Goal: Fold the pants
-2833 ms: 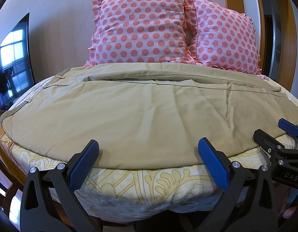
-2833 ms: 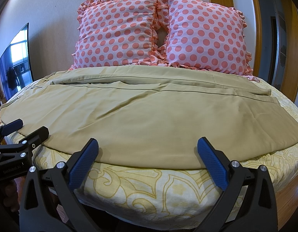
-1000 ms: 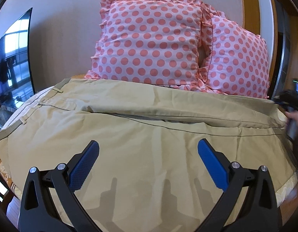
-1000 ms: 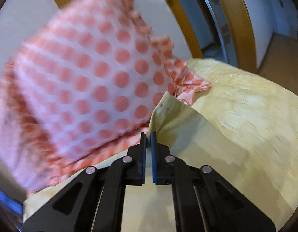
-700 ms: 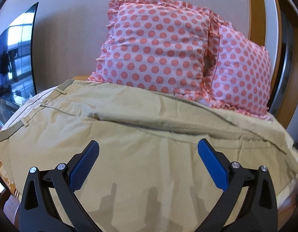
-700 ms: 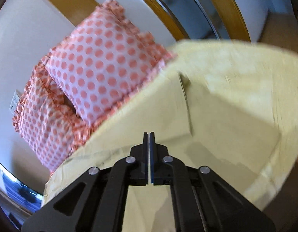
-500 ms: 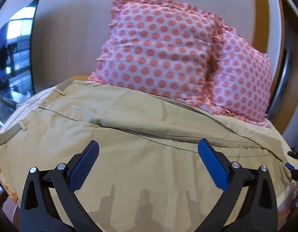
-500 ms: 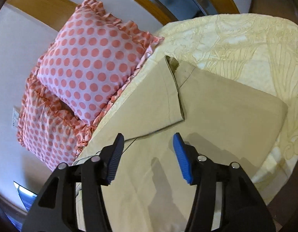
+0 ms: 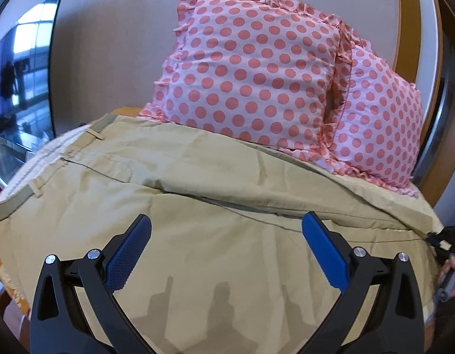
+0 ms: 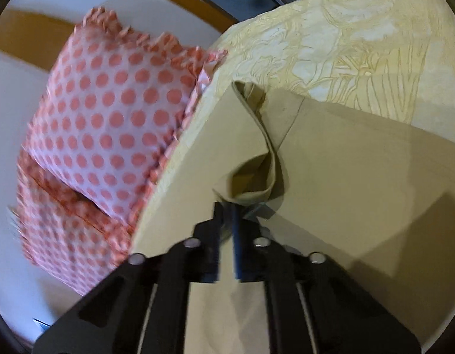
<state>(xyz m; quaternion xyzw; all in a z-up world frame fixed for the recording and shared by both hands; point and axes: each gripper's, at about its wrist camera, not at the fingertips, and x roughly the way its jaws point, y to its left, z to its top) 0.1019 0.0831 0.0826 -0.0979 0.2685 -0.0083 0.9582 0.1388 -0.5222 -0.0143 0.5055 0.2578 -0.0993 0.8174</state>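
Note:
Khaki pants [image 9: 198,200] lie spread across the bed, waistband at the left, legs running right. My left gripper [image 9: 226,253] is open and empty, hovering over the near leg. My right gripper [image 10: 226,215] is shut on the hem edge of the far pant leg [image 10: 257,159], which is lifted and curled above the other leg. In the left wrist view the right gripper [image 9: 443,240] shows at the far right edge at the leg ends.
Two pink polka-dot pillows [image 9: 257,73] lean against the wall behind the pants. A yellow patterned bedsheet [image 10: 345,44] covers the bed. A TV screen [image 9: 21,73] stands at the left. A wooden door frame [image 9: 407,14] is at the right.
My right gripper was open half a second ago and has closed on the hem of the far pant leg, lifting it. My left gripper moved slightly forward over the pants, still open.

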